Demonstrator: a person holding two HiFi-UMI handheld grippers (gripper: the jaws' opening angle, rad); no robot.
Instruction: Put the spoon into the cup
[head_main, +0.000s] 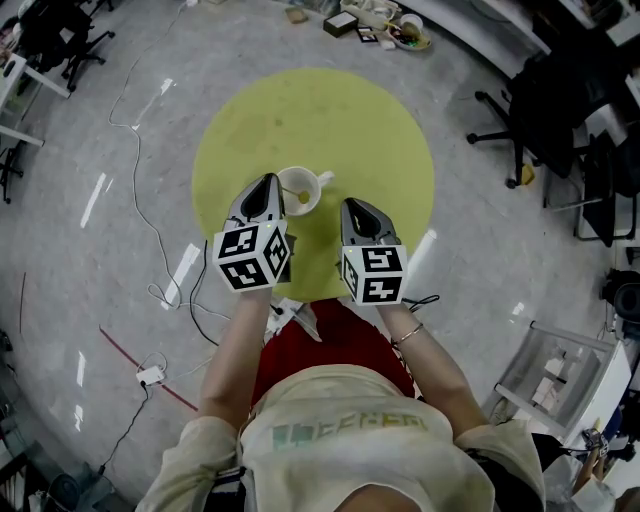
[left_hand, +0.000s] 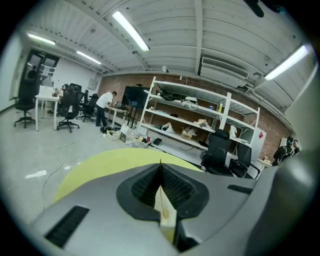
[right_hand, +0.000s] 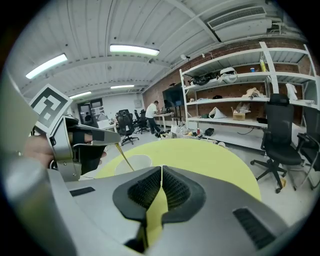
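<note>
A white cup (head_main: 296, 181) stands near the middle of the round yellow table (head_main: 380, 130). My left gripper (head_main: 271, 184) hovers just left of it, shut on the handle of a gold spoon (head_main: 303, 196) whose bowl end hangs over the cup's mouth. In the right gripper view the spoon (right_hand: 123, 156) slants down from the left gripper (right_hand: 116, 143) toward the cup (right_hand: 134, 164). In the left gripper view the spoon handle (left_hand: 165, 212) sits pinched between the jaws. My right gripper (head_main: 352, 206) is right of the cup, shut, with nothing in it.
Cables (head_main: 150, 230) trail over the grey floor left of the table. Black office chairs (head_main: 540, 110) stand at the right, boxes and clutter (head_main: 375, 20) beyond the table. A wire rack (head_main: 560, 375) is at lower right.
</note>
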